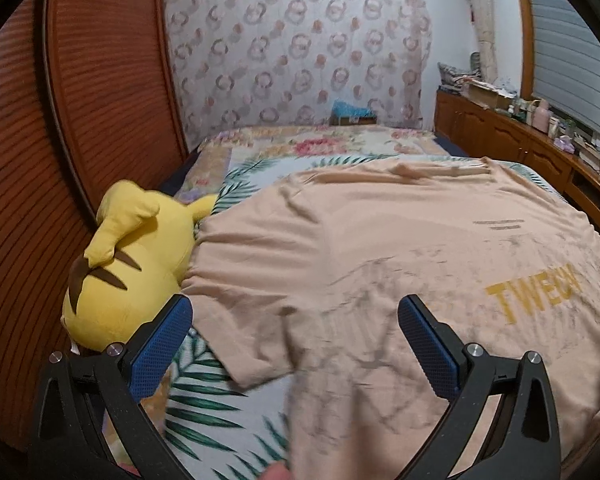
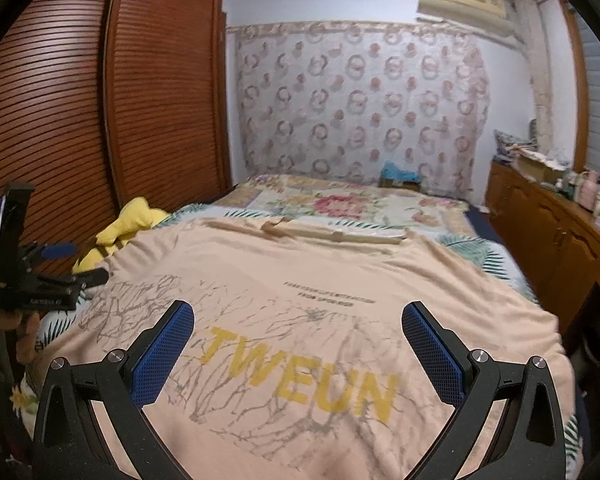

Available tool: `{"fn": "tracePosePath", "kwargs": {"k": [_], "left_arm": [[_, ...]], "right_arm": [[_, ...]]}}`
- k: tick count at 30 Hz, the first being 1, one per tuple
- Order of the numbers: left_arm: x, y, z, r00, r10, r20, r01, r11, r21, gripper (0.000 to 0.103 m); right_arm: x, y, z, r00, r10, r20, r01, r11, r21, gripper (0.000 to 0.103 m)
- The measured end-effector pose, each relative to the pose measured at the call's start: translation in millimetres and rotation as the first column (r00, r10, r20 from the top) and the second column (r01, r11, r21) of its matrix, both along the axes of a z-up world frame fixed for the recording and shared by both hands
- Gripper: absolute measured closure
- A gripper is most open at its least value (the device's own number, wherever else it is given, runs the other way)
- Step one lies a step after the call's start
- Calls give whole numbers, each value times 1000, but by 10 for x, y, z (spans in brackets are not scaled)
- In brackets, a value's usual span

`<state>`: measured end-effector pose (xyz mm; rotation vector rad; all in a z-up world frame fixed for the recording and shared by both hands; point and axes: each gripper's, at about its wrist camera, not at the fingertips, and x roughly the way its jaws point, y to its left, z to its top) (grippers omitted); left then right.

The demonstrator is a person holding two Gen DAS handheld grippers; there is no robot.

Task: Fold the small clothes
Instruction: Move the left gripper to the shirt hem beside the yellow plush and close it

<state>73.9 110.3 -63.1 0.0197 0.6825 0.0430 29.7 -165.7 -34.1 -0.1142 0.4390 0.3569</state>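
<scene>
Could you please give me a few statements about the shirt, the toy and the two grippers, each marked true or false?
1. The peach T-shirt lies spread on the bed. True.
2. The left hand-held gripper is clamped on a sleeve. False: its jaws are wide apart and hold nothing.
3. A yellow plush toy lies at the shirt's left edge, near the wooden louvred doors. True.
4. The printed word on the shirt is red. False: the lettering is yellow.
5. The right hand-held gripper is open over the shirt's print. True.
</scene>
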Motion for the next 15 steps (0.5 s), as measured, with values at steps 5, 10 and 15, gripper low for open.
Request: {"fn": "tracePosePath", "kwargs": {"k": [5, 10, 15], "left_arm": [[125, 302, -61, 999, 26, -32, -27, 999, -17, 3], [313, 592, -165, 995, 47, -91, -51, 998, -44, 15], [478, 758, -284, 987, 47, -151, -57, 997, -59, 32]], "right_arm": [[224, 38, -44, 998, 44, -34, -46, 998, -42, 0], [449, 39, -26, 992, 94, -89, -99, 993, -59, 0], [647, 46, 67, 979, 146, -139, -154, 987, -52, 0]]}}
